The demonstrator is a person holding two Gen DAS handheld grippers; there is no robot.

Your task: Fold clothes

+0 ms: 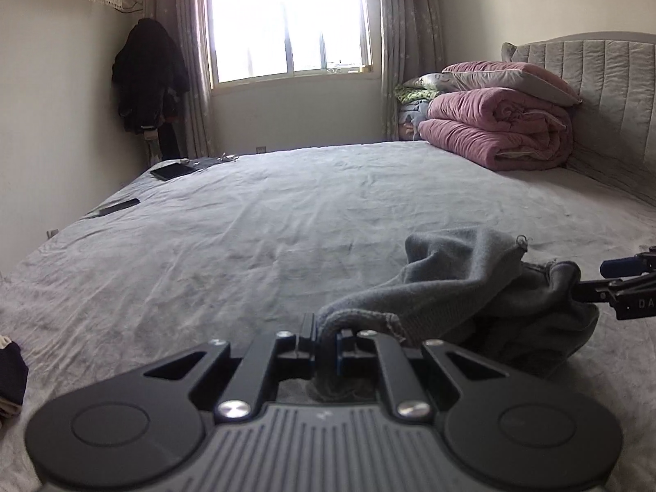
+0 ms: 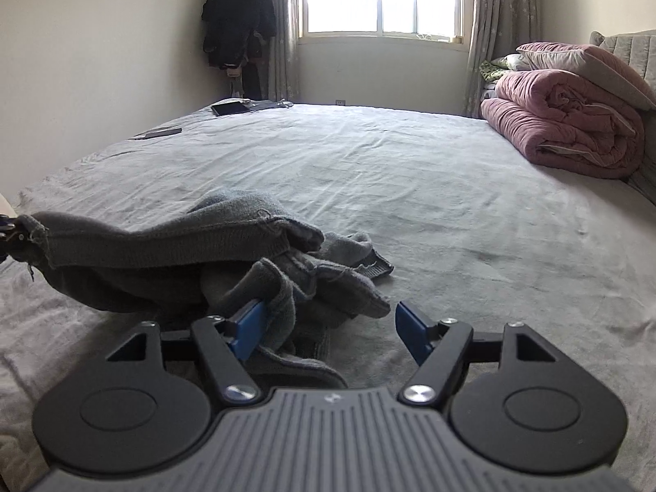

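Note:
A crumpled grey knitted garment (image 1: 463, 287) lies on the grey bed sheet (image 1: 246, 238). My left gripper (image 1: 328, 336) is shut on a hemmed edge of it, and the cloth stretches from the jaws toward the heap. In the right wrist view that same garment (image 2: 164, 242) is pulled out to the left, where the left gripper (image 2: 6, 233) shows at the frame's edge. My right gripper (image 2: 328, 309) stands open over the near side of the heap. A fold rests against its left blue pad (image 2: 248, 328); the right pad (image 2: 412, 330) is bare. The right gripper (image 1: 615, 283) also enters the left wrist view from the right.
A folded pink quilt (image 2: 561, 123) with pillows sits by the padded headboard (image 1: 607, 94) at the right. A dark tablet (image 2: 229, 108) and a phone (image 2: 158, 133) lie near the bed's far left edge. A dark coat (image 2: 238, 20) hangs in the corner. Dark cloth (image 1: 10, 373) lies at the left.

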